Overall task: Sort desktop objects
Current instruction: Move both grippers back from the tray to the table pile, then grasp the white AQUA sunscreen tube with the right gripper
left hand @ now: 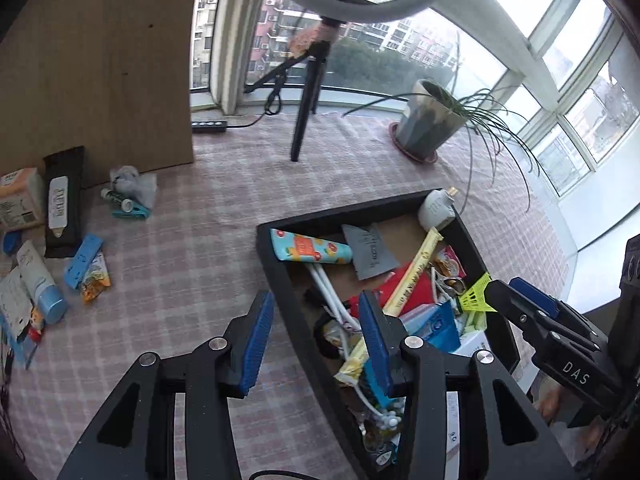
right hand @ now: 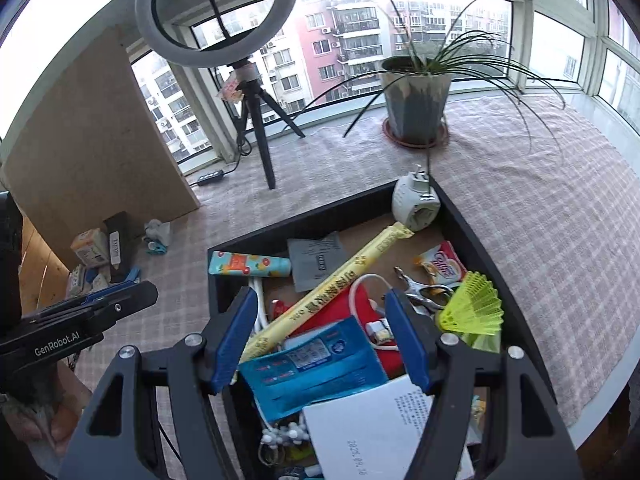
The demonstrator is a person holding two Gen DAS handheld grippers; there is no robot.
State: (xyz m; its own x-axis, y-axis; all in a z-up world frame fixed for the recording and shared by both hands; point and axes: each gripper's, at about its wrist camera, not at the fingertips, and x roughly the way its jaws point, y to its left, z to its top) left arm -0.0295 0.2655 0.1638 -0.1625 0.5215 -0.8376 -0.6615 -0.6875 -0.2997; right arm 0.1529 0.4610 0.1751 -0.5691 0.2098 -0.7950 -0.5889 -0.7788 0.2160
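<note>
Right wrist: both my grippers, left (right hand: 96,304) and right (right hand: 320,336), gape empty over one tray (right hand: 472,224) holding one yellow shuttlecock (right hand: 474,310).

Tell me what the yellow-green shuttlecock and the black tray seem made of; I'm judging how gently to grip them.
The shuttlecock looks like thin moulded plastic: a translucent neon skirt of open ribs, so likely flexible and easy to crush. The tray has matte black, straight walls and a brown base that looks like cardboard; the walls could be coated board or plastic, the look leaves that open.

Both tongs (left hand: 316,340) (right hand: 320,336) agape, empty.
</note>
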